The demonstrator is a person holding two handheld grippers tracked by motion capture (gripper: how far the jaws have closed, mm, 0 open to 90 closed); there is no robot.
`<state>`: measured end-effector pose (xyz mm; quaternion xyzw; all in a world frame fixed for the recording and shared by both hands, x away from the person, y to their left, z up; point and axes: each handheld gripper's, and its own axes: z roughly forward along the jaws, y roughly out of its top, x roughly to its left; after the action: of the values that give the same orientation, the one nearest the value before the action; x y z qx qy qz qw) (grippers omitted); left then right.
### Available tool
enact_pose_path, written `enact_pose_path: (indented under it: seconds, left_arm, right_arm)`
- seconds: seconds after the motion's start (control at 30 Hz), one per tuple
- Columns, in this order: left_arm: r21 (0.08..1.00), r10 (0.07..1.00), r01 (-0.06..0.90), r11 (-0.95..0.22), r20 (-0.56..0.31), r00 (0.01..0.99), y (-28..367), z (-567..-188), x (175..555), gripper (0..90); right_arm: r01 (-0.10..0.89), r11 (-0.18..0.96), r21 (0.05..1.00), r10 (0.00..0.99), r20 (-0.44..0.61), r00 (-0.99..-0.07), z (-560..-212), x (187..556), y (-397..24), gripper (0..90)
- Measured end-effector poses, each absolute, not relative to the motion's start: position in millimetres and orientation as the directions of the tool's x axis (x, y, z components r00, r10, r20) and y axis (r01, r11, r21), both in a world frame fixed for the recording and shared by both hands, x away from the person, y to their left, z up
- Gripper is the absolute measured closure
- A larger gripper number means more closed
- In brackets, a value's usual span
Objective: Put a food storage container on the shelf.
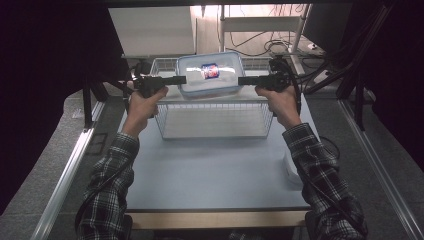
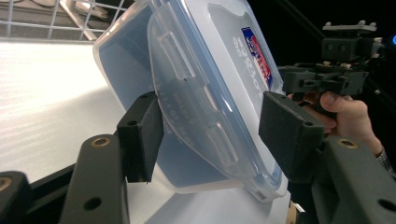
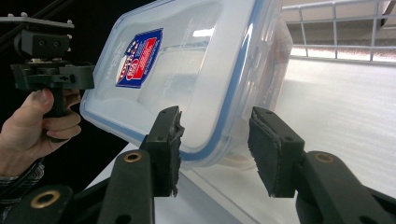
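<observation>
Item: one clear plastic food box (image 1: 210, 74), rectangular with rounded corners, blue seal line under a snap-on lid with hinged clip flaps, and a red-and-blue label on the lid. Location: held up between two hand-held grippers above the far part of a white wire basket (image 1: 215, 119), which stands at the far middle of the pale blue worktop (image 1: 210, 170). The box appears to have nothing in it; light passes through the walls and no contents show. The basket likewise looks bare inside. Left gripper (image 1: 175, 79): its jaws stand open about the left short end of the box, one pad at the base side and one at the lid side; from the left gripper view (image 2: 210, 135) a gap shows at the lid-side pad. Right gripper (image 1: 246, 80): jaws spread around the right short end; in the right gripper view (image 3: 215, 147) the lid-side pad touches the rim, while the other pad stands just clear of the wall. Handling, by judgement: light, rigid but slightly springy shell, smooth and slippery; the lid rim and clip flaps give the surest purchase, and the short ends suit a two-sided carry. Not fragile, though a drop could pop the clips.
</observation>
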<state>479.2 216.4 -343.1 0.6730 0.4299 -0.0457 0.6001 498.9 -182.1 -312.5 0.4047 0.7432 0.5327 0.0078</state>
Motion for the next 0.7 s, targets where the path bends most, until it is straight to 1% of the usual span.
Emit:
enact_pose_path:
  seconds: [0.07, 0.1, 0.13, 0.2, 0.23, 0.4, 0.43, 0.47, 0.5, 0.6, 0.63, 0.67, 0.7]
  left_arm:
    - [0.769, 0.546, 0.634, 0.074, -0.564, 0.62, 214, -340, 481, 39.2]
    - [0.77, 0.557, 0.635, 0.066, -0.556, 0.616, 213, -338, 481, 36.5]
    - [0.77, 0.57, 0.635, 0.056, -0.547, 0.613, 212, -337, 482, 36.5]
    - [0.776, 0.606, 0.63, 0.047, -0.523, 0.599, 211, -334, 483, 32.3]
    - [0.777, 0.63, 0.628, 0.05, -0.512, 0.584, 210, -332, 484, 28.4]
    - [0.791, 0.665, 0.61, 0.047, -0.48, 0.571, 210, -331, 483, 28.5]
    - [0.793, 0.664, 0.607, 0.049, -0.48, 0.574, 211, -330, 483, 34.5]
    - [0.794, 0.658, 0.605, 0.057, -0.486, 0.576, 211, -331, 484, 34.5]
    - [0.789, 0.643, 0.609, 0.081, -0.508, 0.573, 210, -333, 488, 42.3]
    - [0.783, 0.642, 0.614, 0.095, -0.52, 0.563, 211, -333, 491, 42.6]
    - [0.784, 0.644, 0.613, 0.098, -0.519, 0.562, 212, -333, 492, 44.8]
    - [0.788, 0.651, 0.607, 0.099, -0.513, 0.56, 213, -331, 491, 51.9]
    - [0.798, 0.667, 0.596, 0.09, -0.492, 0.559, 213, -329, 490, 51.9]
  right_arm:
    - [0.594, 0.107, 0.797, 0.613, 0.417, -0.671, -312, 498, -182, 54.5]
    - [0.597, 0.103, 0.795, 0.616, 0.421, -0.666, -312, 498, -181, 54.5]
    - [0.597, 0.103, 0.795, 0.616, 0.421, -0.666, -312, 498, -181, 54.5]
    - [0.606, 0.087, 0.791, 0.615, 0.436, -0.657, -312, 499, -181, 54.4]
    - [0.613, 0.068, 0.787, 0.619, 0.449, -0.645, -313, 500, -181, 54.0]
    - [0.598, 0.056, 0.8, 0.651, 0.424, -0.629, -309, 501, -178, 55.6]
    - [0.591, 0.06, 0.805, 0.659, 0.413, -0.628, -308, 501, -177, 56.0]
    - [0.585, 0.06, 0.809, 0.667, 0.404, -0.626, -307, 501, -175, 56.3]
    - [0.58, 0.056, 0.812, 0.677, 0.396, -0.62, -305, 502, -174, 58.0]
    - [0.576, 0.067, 0.815, 0.684, 0.383, -0.621, -304, 502, -172, 58.1]
    - [0.572, 0.069, 0.817, 0.687, 0.377, -0.621, -304, 501, -172, 58.6]
    - [0.554, 0.075, 0.829, 0.694, 0.355, -0.626, -303, 498, -172, 61.1]
    - [0.554, 0.075, 0.829, 0.694, 0.355, -0.626, -303, 498, -172, 61.1]
